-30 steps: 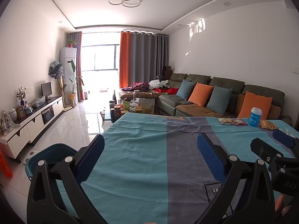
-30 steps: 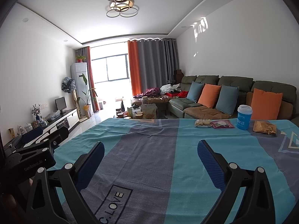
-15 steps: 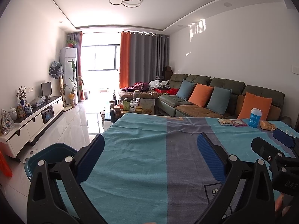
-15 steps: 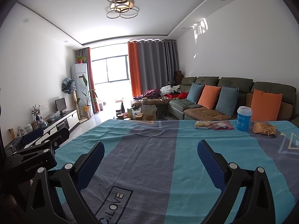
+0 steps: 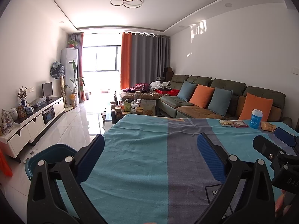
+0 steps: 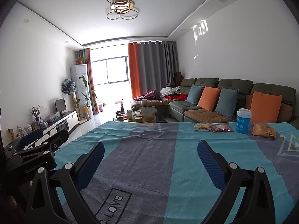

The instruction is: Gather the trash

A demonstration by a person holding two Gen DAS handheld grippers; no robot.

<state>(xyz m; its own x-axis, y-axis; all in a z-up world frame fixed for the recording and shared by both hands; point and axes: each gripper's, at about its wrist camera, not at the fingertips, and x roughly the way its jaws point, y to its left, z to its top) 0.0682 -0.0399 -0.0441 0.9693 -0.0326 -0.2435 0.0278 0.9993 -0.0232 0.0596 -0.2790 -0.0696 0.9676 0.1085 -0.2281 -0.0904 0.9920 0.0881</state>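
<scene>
Four bits of likely trash sit in a row at the far right of the counter (image 6: 168, 168): a pale snack packet (image 6: 202, 126), touching it a red wrapper (image 6: 221, 127), just beside that a blue cup with a white lid (image 6: 243, 120), upright, and then a yellow-brown crumpled bag (image 6: 263, 130) by the cloth's right edge. In the left wrist view the same row shows small at mid right.

A blue bin (image 5: 50, 155) stands on the floor off the counter's left edge, lower left of the left view; what it holds is hidden.

As for progress, those four pieces lie on the cloth, well apart from the bin, so they're left to gather. What's been binned I can't judge.

The left claw (image 5: 150, 157) hangs over the near cloth, jaws wide apart, nothing between them. The right claw (image 6: 150, 163) does the same, spread and empty.

Against half a second ago, barely anything differs: both views hold nearly the same framing, and the row of trash hasn't shifted.
</scene>
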